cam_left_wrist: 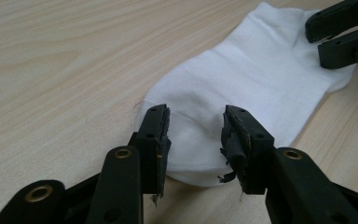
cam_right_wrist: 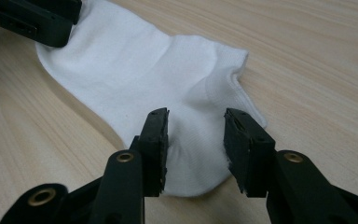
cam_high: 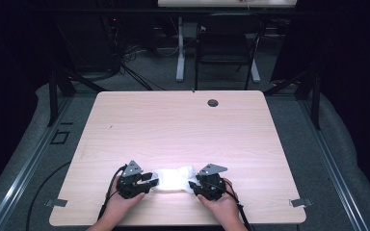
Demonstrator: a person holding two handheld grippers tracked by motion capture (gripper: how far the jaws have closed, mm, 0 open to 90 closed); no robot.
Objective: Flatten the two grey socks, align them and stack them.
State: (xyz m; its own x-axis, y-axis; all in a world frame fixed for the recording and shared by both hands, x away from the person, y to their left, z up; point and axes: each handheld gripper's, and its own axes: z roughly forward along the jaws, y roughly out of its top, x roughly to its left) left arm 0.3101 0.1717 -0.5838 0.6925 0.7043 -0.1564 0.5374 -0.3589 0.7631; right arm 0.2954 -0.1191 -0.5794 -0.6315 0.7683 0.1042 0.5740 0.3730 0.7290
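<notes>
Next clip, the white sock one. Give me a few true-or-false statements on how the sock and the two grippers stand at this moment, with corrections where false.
1. The white sock lies flat on the table. True.
2. The left gripper is clamped shut on the sock. False: its jaws stand apart over one end.
3. The right gripper is open over the other end. True.
4. The sock lies at the table's far edge. False: it lies near the person's edge.
5. A second sock lies beside it. False: only one is seen.
</notes>
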